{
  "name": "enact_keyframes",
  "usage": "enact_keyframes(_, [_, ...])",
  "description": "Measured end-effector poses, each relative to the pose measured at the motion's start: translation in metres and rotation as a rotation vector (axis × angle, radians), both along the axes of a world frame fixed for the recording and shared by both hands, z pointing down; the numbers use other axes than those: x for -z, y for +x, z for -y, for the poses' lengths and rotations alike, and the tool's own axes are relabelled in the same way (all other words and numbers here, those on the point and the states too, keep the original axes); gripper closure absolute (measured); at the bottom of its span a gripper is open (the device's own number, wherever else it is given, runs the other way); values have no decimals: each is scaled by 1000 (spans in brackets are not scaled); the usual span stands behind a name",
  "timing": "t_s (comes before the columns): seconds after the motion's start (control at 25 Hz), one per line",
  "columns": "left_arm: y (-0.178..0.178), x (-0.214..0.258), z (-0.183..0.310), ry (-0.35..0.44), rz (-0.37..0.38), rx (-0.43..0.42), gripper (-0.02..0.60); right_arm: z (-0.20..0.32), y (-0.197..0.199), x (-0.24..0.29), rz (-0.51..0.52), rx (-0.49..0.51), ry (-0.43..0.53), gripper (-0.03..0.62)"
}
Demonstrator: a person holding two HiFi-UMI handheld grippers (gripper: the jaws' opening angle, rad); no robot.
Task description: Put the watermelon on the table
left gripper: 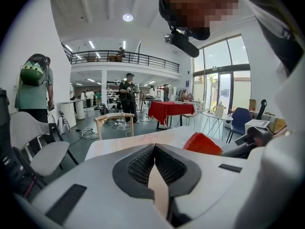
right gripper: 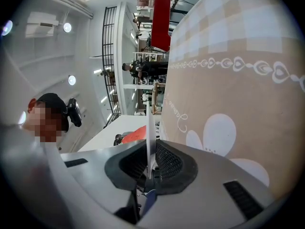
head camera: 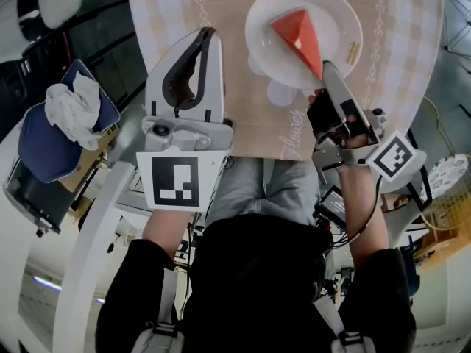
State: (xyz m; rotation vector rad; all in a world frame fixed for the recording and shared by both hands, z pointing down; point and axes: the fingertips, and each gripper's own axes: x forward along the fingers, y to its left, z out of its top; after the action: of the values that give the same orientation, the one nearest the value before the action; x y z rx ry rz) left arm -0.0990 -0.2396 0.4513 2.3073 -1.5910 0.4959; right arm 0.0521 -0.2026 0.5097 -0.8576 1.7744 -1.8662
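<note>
A red wedge of watermelon [head camera: 300, 37] lies on a white plate [head camera: 336, 15] over the table [head camera: 243, 116] with its beige checked cloth. My right gripper [head camera: 326, 66] is shut on the plate's near rim. In the right gripper view the plate [right gripper: 148, 128] runs edge-on between the pads of the right gripper [right gripper: 149, 149], with the watermelon [right gripper: 136, 133] behind it. I cannot tell whether the plate rests on the table. My left gripper [head camera: 208, 31] hangs over the table's left side, shut and empty. In its own view the left gripper [left gripper: 153, 149] points past the watermelon [left gripper: 202, 143].
A blue chair with a crumpled white cloth [head camera: 68, 109] stands left of the table. A wire basket [head camera: 449, 176] sits at the right. In the left gripper view a hall holds standing people, a red-clothed table [left gripper: 170, 109], a wooden chair [left gripper: 113, 120] and a white chair [left gripper: 43, 151].
</note>
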Motion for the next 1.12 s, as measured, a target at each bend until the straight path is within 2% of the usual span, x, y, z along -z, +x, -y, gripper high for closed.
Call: enact_keyframes(1.12, [-4,-29,8,-7,-8,9,569,-5,-2,-49,-78,46,-73,549])
